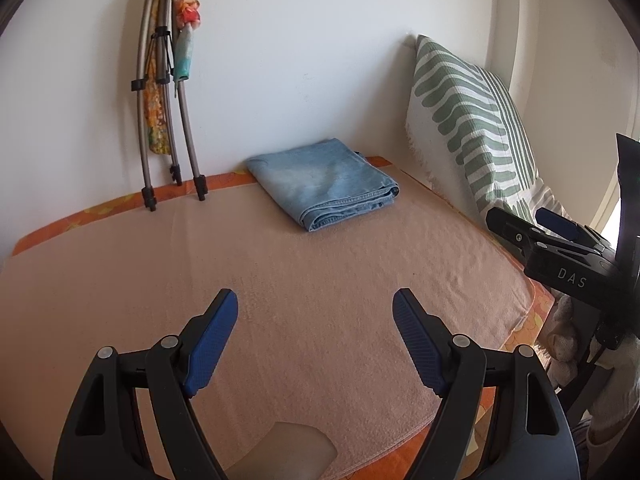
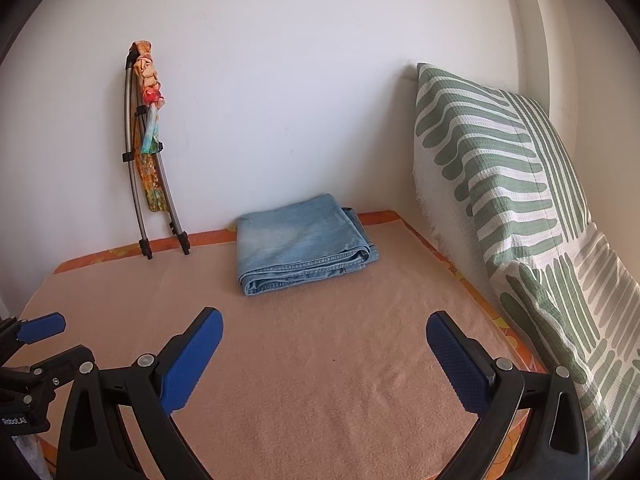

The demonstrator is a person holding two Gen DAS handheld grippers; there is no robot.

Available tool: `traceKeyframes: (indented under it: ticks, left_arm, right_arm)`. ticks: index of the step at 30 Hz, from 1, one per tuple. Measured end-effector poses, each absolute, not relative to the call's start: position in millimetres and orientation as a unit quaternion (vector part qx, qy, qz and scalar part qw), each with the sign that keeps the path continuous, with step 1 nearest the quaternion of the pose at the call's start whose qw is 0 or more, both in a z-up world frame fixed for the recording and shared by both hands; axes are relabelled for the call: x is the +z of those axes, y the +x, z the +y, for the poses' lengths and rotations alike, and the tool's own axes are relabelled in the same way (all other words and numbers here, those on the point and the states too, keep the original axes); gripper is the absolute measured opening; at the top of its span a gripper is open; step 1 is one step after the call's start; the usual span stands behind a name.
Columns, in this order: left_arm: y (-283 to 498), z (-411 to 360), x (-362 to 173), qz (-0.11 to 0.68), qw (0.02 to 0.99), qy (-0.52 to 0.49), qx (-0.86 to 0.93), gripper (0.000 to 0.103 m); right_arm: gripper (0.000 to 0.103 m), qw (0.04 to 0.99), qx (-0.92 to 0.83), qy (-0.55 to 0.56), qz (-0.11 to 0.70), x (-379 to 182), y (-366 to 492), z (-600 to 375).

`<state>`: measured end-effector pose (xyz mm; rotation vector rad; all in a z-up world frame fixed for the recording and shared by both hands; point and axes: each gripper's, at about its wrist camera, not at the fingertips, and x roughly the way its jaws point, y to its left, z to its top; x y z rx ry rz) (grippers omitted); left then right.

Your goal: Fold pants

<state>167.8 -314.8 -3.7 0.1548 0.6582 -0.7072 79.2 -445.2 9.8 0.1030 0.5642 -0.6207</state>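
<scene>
Light blue denim pants (image 1: 324, 184) lie folded into a compact rectangle at the far side of the pink blanket (image 1: 280, 300), near the wall; they also show in the right wrist view (image 2: 304, 244). My left gripper (image 1: 316, 308) is open and empty, held above the blanket well short of the pants. My right gripper (image 2: 324, 328) is open and empty too, also short of the pants. The right gripper also shows at the right edge of the left wrist view (image 1: 532, 220), and the left gripper at the left edge of the right wrist view (image 2: 36, 328).
A green-and-white patterned pillow (image 2: 520, 200) leans against the wall on the right. A folded metal frame with colourful fabric (image 2: 148, 160) leans on the back wall at the left. An orange patterned sheet (image 1: 100, 208) borders the blanket.
</scene>
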Motion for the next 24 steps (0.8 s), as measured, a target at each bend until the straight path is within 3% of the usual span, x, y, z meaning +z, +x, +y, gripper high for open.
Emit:
traceKeyframes:
  ticks: [24]
  left_arm:
    - [159.8, -310.5, -1.6, 0.301, 0.892, 0.083, -0.327, 0.08]
  right_arm:
    - [0.103, 0.913, -0.305, 0.05, 0.267, 11.5, 77.1, -439.5]
